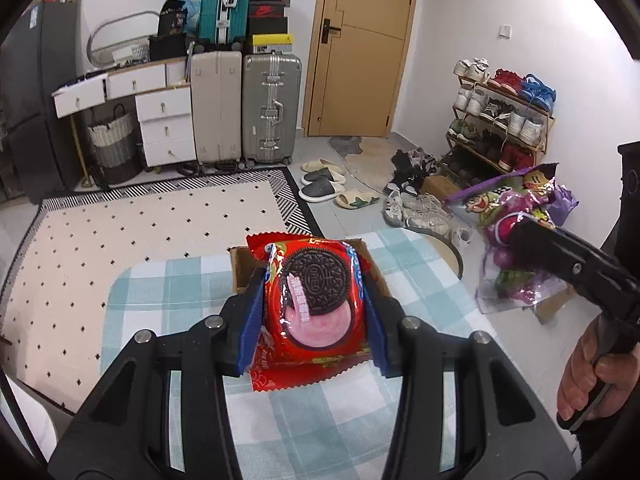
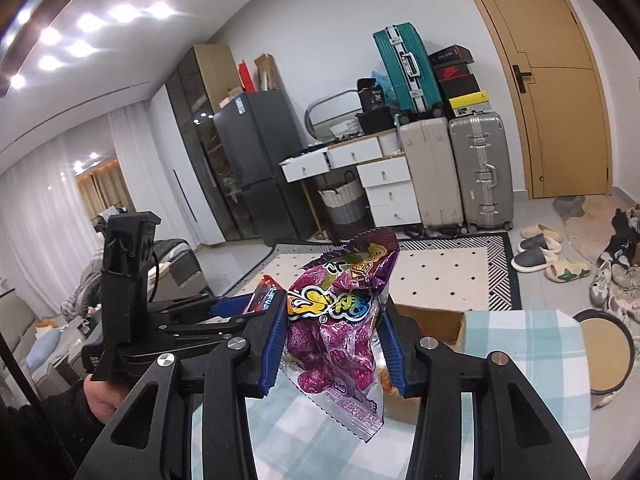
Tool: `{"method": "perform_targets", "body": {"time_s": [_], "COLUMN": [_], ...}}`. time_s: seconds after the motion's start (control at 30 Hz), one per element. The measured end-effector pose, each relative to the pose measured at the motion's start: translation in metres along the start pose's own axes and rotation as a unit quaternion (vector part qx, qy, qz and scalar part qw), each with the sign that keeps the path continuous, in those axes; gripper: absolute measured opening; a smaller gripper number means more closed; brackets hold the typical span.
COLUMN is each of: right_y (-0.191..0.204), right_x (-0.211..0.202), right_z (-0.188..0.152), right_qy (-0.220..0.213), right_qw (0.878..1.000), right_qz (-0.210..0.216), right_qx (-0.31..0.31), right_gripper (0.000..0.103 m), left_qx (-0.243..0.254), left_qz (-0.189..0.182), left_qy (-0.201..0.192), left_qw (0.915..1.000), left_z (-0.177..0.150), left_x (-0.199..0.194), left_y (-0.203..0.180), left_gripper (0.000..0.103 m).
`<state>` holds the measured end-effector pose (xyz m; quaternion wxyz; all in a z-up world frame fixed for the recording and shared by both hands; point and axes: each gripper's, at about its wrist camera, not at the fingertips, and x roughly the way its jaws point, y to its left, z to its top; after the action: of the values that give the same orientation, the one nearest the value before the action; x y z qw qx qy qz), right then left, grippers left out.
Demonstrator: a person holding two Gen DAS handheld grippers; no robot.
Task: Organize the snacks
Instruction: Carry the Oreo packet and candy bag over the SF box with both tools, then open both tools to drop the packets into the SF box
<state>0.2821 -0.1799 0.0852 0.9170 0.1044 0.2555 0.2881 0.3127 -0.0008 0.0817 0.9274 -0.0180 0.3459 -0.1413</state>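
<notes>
Left gripper [image 1: 316, 320]: blue pads clamped on either side of a red cookie packet [image 1: 316, 308], held above the checked tablecloth [image 1: 168, 280] with the open cardboard box [image 1: 240, 268] just behind it. Right gripper [image 2: 334, 344]: jaws clamped on a purple candy bag [image 2: 340, 320], bag upright, its serrated lower edge hanging free over the cloth. Seen from the left wrist, the purple bag hangs off to the right, beyond the table edge, over the floor by the shoe rack [image 1: 504, 120]. A hand [image 1: 592, 372] grips the right handle.
</notes>
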Motion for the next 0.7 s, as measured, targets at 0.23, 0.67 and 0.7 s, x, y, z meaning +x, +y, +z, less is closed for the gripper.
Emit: {"method": "perform_targets", "body": {"time_s": [0.23,0.67,0.7], "right_y": [-0.04,-0.102,-0.104], "right_x": [0.064,0.167,0.171], "right_z": [0.023,-0.018,-0.022], "right_qy": [0.04,0.114,0.117], "right_qw": [0.999,0.991,0.991], "right_qz": [-0.034,-0.057,-0.057], "right_qx": [0.01,0.03,0.031], "right_gripper": [0.043,0.043,0.043], "left_qx": [0.015,0.015,0.017], "left_qz": [0.0,-0.003,-0.005], "left_qy": [0.032,0.09,0.094], "left_qw": [0.9994,0.9958,0.9954], "left_z": [0.042,0.019,0.018], "left_x": [0.081,0.213,0.224], "left_y": [-0.001,0.016,0.015], "left_gripper": [0.042,0.042,0.042]}}
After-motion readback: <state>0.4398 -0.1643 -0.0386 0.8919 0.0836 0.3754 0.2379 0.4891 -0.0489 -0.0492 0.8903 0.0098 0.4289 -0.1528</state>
